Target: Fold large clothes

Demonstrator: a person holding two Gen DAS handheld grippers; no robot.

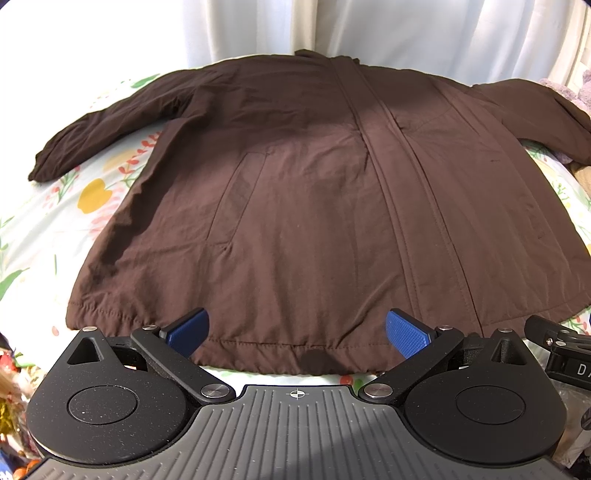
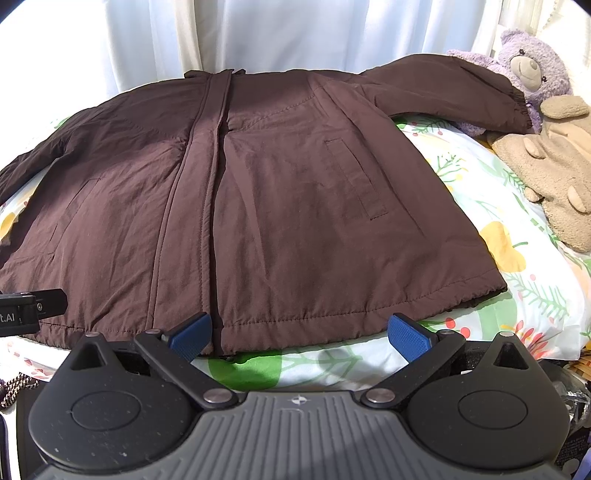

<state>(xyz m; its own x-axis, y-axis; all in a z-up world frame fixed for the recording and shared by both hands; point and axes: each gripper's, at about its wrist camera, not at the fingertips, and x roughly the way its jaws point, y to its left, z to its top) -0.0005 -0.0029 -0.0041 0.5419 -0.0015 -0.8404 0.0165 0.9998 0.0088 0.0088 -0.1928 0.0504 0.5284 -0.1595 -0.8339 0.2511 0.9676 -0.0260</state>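
A large dark brown jacket [image 1: 303, 192] lies spread flat, front up, on a floral bedsheet [image 1: 55, 229], hem toward me and both sleeves stretched out sideways. It also shows in the right wrist view [image 2: 266, 192]. My left gripper [image 1: 297, 330] is open and empty, its blue pads [image 1: 406, 332] at the left half of the hem. My right gripper [image 2: 299, 332] is open and empty at the hem's right half, just right of the front placket. Part of the right gripper's body [image 1: 561, 350] shows at the left view's right edge.
A purple teddy bear [image 2: 532, 70] and a beige plush toy [image 2: 554, 166] lie on the bed right of the jacket, by its right sleeve cuff. White curtains [image 2: 258, 33] hang behind the bed. Clutter sits at the bed's near left corner [image 1: 11, 387].
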